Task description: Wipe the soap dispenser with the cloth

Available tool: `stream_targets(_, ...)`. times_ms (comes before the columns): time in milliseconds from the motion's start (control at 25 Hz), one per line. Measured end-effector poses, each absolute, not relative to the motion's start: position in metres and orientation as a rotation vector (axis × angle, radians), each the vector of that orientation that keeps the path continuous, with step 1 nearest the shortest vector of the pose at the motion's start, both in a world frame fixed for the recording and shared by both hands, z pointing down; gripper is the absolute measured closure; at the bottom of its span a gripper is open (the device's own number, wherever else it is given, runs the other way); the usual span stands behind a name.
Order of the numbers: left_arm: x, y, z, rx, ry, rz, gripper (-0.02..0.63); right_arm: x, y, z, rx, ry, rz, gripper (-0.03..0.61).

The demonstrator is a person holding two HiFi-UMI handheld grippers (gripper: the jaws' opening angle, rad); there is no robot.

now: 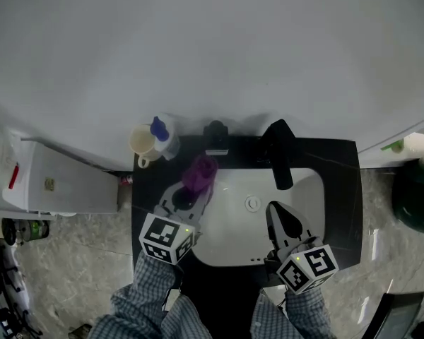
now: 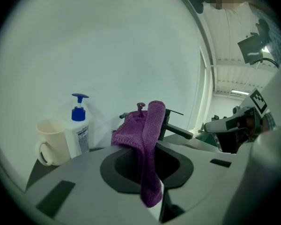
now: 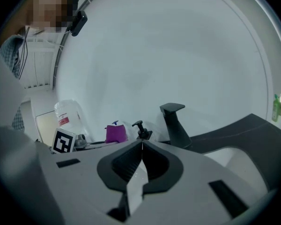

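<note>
Your left gripper (image 1: 189,195) has its jaws clamped on the purple cloth (image 2: 148,135). They pinch 1 fold of it, so a bunched end stands above the tips and a tail hangs below them. That grip looks deliberate. The padded end leads, so fabric rather than plastic would meet whatever you press against.

Your right gripper (image 3: 142,146) has its 2 jaws pressed together with nothing between them. It hovers over the white sink (image 1: 307,189), which I read as parked out of the way or ready to steady something.

The cloth sits over the left edge of the basin and points toward the back of the black counter (image 1: 339,182). 2 things there could be the soap dispenser:
- **Blue-pump bottle:** the white blue-pump bottle (image 2: 79,128) stands just beside a cream mug (image 2: 51,142) at the back-left corner.
- **Black pump:** a small black pump (image 3: 140,128) is fixed behind the basin, between that bottle and the black faucet (image 1: 279,154).

In the left gripper view the cloth lines up in front of the black pump and hides most of it, with the bottle off to the left. The head view suggests the cloth stops just short of both, but I cannot tell whether it touches either one.

My judgement is that you are at the approach and the wiping is not yet under way. If the bottle is the target, it is free-standing and light, so a firm wipe could tip it or push it into the mug. That is a good reason to keep your empty gripper close.
</note>
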State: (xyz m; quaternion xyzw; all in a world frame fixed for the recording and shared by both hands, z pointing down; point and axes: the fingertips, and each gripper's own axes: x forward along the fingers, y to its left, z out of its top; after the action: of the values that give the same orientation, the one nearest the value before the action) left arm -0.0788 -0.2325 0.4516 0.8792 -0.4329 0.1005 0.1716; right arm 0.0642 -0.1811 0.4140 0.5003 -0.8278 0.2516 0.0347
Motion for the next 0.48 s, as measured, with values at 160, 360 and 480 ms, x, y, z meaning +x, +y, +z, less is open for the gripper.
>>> stream_targets(160,-0.088,-0.215,0.438,2.499,-1.234,0.257,0.557,0.057,-0.179,0.402,1.552,-2.557,0.721,0.560)
stream_targets(360,-0.087,-0.190,0.424,2.538,-1.212,0.248,0.557,0.049,-0.169,0.394,1.549,-2.579,0.683,0.560)
stream_targets(480,-0.090,-0.174,0.414,2.545,-1.223,0.224,0.557,0.048,-0.162,0.388,1.546,-2.596,0.665,0.560)
